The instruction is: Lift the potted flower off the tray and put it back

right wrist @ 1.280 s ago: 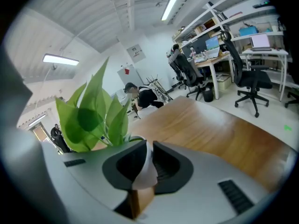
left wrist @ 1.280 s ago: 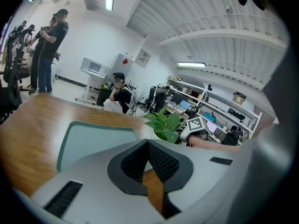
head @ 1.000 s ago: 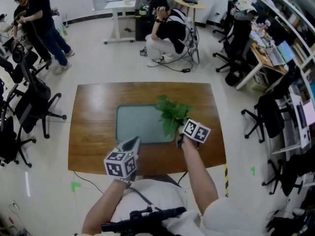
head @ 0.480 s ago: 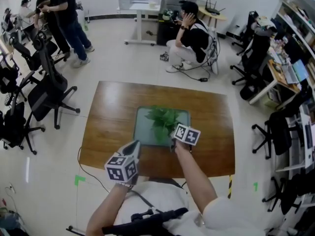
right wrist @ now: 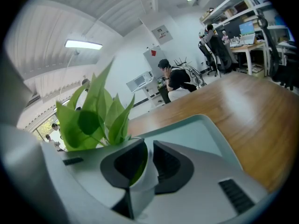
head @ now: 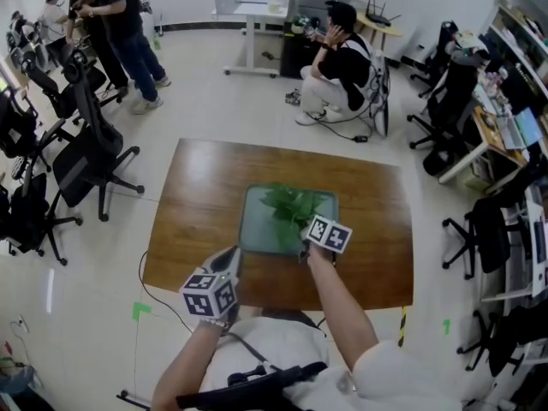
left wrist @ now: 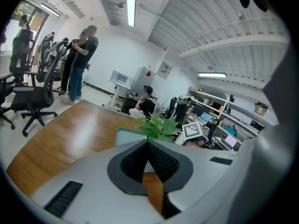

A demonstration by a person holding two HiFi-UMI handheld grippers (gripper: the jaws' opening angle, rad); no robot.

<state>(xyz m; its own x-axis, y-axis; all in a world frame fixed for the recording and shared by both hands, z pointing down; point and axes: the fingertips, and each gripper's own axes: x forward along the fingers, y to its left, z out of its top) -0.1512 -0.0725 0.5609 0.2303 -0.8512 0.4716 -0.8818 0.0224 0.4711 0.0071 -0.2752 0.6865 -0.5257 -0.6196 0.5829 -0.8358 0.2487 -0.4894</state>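
We log the potted flower (head: 291,205) carried from the tray's (head: 257,228) right edge to its middle. Right tongs (right wrist: 148,148) have just been opening, pot rim loose between them. Left tongs (left wrist: 147,143) together, empty. We judge the return nearly complete.

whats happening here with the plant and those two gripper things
A person at a wooden table works with a gripper in each hand. The right gripper is at the potted flower, which stands on the tray; its jaws have just been opening, with the pot's white rim between them. The left gripper is shut and empty over the table's near side.
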